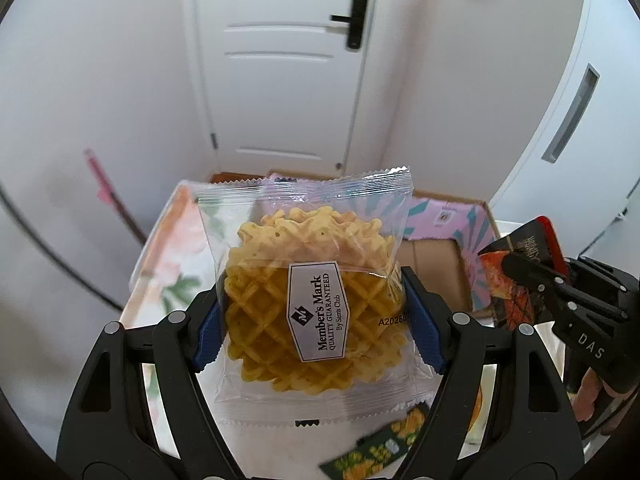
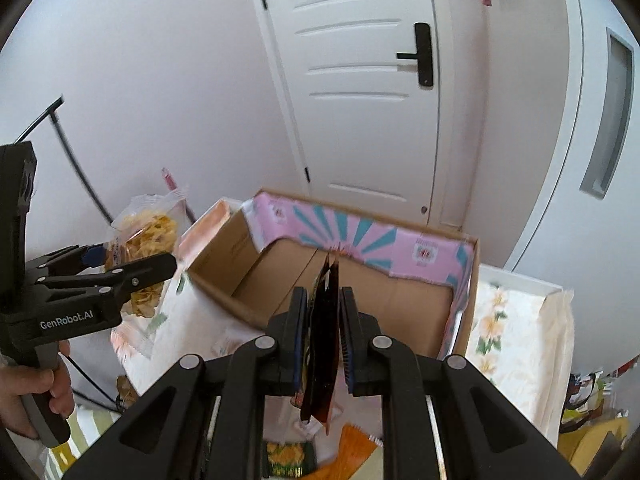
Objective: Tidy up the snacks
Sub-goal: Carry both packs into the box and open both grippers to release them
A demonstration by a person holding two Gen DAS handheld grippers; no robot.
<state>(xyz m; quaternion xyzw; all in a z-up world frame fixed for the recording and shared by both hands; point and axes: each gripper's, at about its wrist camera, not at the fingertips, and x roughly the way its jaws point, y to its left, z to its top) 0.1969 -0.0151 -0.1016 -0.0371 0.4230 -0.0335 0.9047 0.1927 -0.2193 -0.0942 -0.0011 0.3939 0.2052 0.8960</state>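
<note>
My left gripper (image 1: 314, 316) is shut on a clear waffle cookie packet (image 1: 312, 280) with a white Member's Mark label, held upright above the table. The same packet (image 2: 140, 240) shows at the left of the right wrist view, in the left gripper (image 2: 132, 264). My right gripper (image 2: 324, 320) is shut on a thin dark red snack packet (image 2: 325, 340), held edge-on. That packet (image 1: 516, 264) also appears at the right of the left wrist view, in the right gripper (image 1: 520, 270). Ahead of both lies an open cardboard box (image 2: 400, 300) with a pink and teal patterned inner rim.
The box sits on a table with a floral cloth (image 2: 516, 328). More snack packets lie below: a green and orange one (image 1: 380, 448) and an orange one (image 2: 352, 446). A white door (image 1: 280, 68) and white walls stand behind. A hand (image 2: 28, 384) grips the left handle.
</note>
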